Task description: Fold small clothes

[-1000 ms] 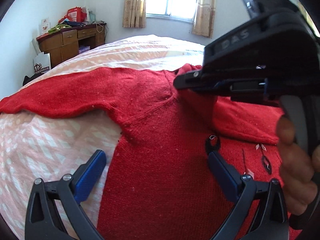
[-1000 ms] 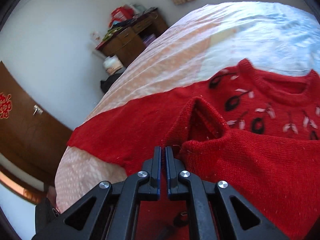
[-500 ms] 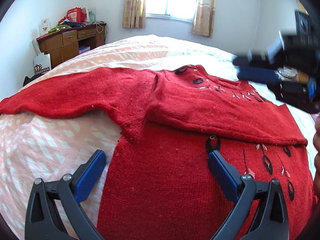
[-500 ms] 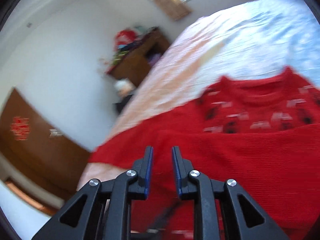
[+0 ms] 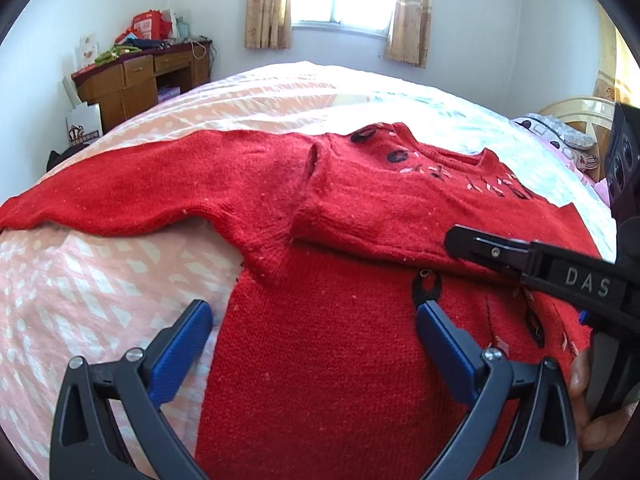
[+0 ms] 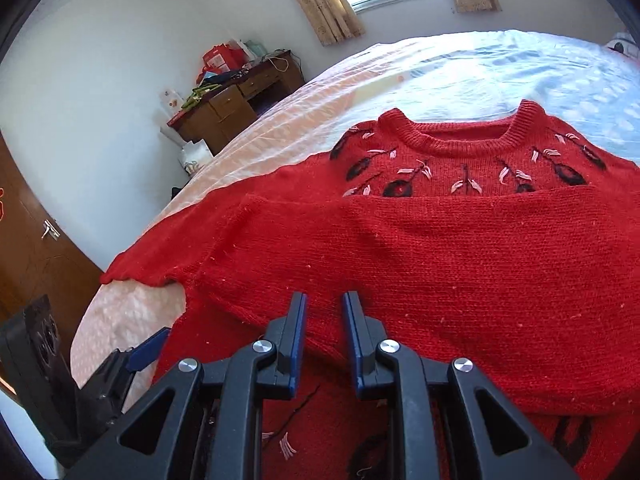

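Sweater [image 6: 420, 248] flat on bed [image 5: 100, 280] — left tongs [image 5: 312, 344] wide apart, right tongs [image 6: 324, 328] slightly parted, both empty.

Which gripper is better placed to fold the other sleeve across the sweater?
Left. The left gripper is open near the spread sleeve; the right gripper sits over the folded sleeve.

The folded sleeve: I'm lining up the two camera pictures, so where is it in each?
Left wrist view: the folded sleeve lies across the sweater's chest, centre-right, above the open left gripper.
Right wrist view: it spans the middle, beyond the right gripper.
Shared landmark: the wooden desk.
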`<state>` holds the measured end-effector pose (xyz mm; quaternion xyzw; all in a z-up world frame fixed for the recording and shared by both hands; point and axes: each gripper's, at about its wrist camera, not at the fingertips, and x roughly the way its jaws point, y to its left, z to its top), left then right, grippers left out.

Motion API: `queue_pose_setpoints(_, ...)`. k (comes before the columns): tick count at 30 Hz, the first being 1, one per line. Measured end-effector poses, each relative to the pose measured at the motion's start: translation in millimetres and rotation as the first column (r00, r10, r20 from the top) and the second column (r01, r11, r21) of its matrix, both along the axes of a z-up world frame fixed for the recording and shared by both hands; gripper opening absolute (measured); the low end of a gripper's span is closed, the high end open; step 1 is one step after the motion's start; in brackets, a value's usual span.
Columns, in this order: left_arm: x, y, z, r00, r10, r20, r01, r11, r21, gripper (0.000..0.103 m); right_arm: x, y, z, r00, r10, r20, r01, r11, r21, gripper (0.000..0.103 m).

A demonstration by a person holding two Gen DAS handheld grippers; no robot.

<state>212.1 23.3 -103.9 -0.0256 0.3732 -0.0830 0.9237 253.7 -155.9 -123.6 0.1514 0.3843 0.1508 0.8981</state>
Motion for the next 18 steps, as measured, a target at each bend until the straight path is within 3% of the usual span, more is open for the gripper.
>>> queue_pose_setpoints(3, -3, 15, 10, 0.999, 0.003, -0.051, -0.004, 1.000, -0.019, 0.103, 2, -4, -3, 1.000, 0.001, -0.003, -0.001, 1.000, 0.025, 0.019)
queue_pose_setpoints(8, -7, 99, 44, 0.974, 0.224, -0.006, -0.224, 0.974, -0.019, 0.103, -3, -12, -3, 1.000, 0.004, -0.006, -0.004, 0.998, 0.066, 0.019)
queue_pose_setpoints(10, -2, 146, 59, 0.944, 0.329, 0.018, -0.329, 0.944, -0.025, 0.103, -4, -12, -3, 1.000, 0.005, -0.005, -0.005, 0.998, 0.065, 0.020)
queue_pose_setpoints(12, 8, 198, 71, 0.894, 0.447, 0.031, -0.447, 0.895, -0.012, 0.103, -4, -12, -3, 1.000, 0.005, -0.005, -0.005, 0.998, 0.069, 0.020)
queue_pose_setpoints(16, 23, 296, 70, 0.771, 0.636, 0.001, -0.635, 0.769, -0.074, 0.101, -3, -13, -4, 1.000, 0.005, -0.006, -0.004, 0.997, 0.075, 0.020)
queue_pose_setpoints(18, 29, 327, 60, 0.734, 0.679, -0.033, -0.678, 0.727, -0.111, 0.090, -4, -13, -4, 1.000, 0.004, -0.006, -0.004, 0.997, 0.072, 0.020)
